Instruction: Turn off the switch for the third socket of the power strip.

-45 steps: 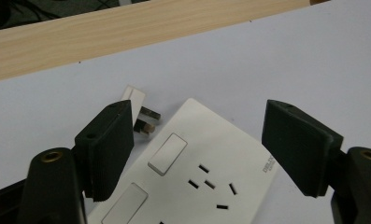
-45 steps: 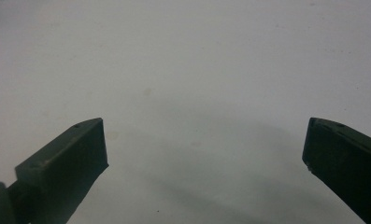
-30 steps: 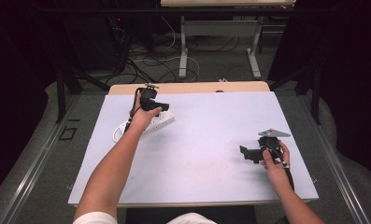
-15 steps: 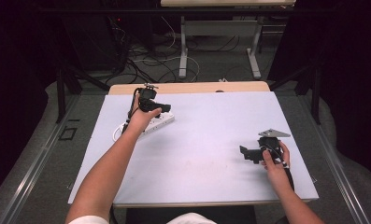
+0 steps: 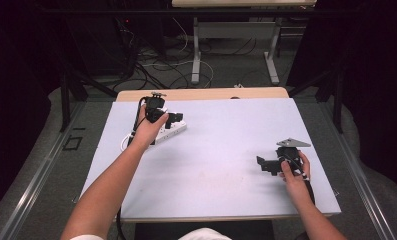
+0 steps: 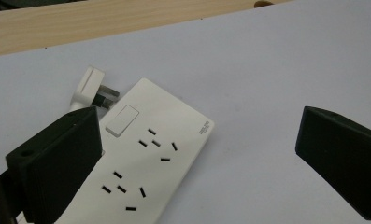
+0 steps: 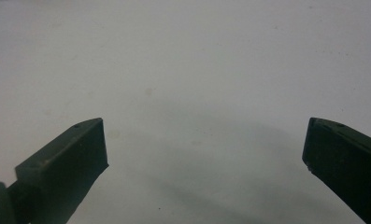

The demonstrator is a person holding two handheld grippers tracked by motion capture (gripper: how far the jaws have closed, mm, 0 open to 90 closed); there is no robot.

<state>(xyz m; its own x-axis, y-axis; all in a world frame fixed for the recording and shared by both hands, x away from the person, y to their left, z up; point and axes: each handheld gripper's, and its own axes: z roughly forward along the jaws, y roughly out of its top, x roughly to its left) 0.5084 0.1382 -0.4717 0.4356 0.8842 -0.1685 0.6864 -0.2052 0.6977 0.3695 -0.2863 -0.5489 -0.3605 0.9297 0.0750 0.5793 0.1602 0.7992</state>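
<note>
A white power strip (image 5: 170, 131) lies at the far left of the white table (image 5: 221, 145). In the left gripper view the power strip (image 6: 146, 163) shows a rocker switch, two sets of sockets and a white plug (image 6: 90, 88) lying at its far end. My left gripper (image 5: 177, 119) hovers just over the strip. Its jaws are open and hold nothing, and one jaw of the left gripper (image 6: 199, 133) covers the strip's left side. My right gripper (image 5: 262, 164) is low over bare table at the near right. The right gripper (image 7: 204, 140) is open, with nothing between its jaws.
A strip of bare wood (image 5: 201, 94) runs along the table's far edge. The strip's white cord (image 5: 126, 145) loops beside the person's left wrist. Beyond the table are metal desk legs (image 5: 196, 55) and loose cables on the floor (image 5: 156, 65).
My left gripper has edged slightly to the left over the power strip. The right gripper has stayed where it was.
</note>
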